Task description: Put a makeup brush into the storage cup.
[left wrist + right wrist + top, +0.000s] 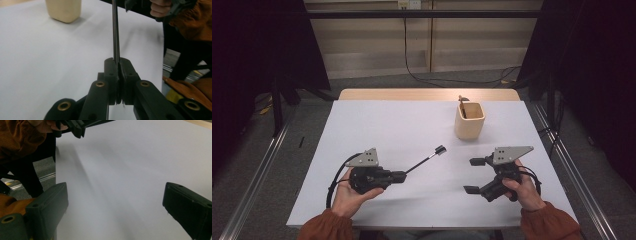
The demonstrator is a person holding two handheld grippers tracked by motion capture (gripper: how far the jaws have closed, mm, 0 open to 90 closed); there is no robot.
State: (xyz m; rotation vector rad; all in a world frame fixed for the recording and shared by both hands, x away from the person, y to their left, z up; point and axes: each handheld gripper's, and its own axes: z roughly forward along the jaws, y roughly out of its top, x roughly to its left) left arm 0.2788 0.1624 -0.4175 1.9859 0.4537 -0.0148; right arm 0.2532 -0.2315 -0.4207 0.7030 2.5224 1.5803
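The left claw (pixel 403 175) is clamped on the near end of a thin black rod tool (pixel 424 160); the rod's long axis runs up and away toward the far right corner of the worktop (pixel 377 125), its small head lifted, pointing roughly at the beige cup (pixel 469 121); open surface lies all around it; the right claw (pixel 475 176) gapes wide near the right edge, nothing between its jaws.
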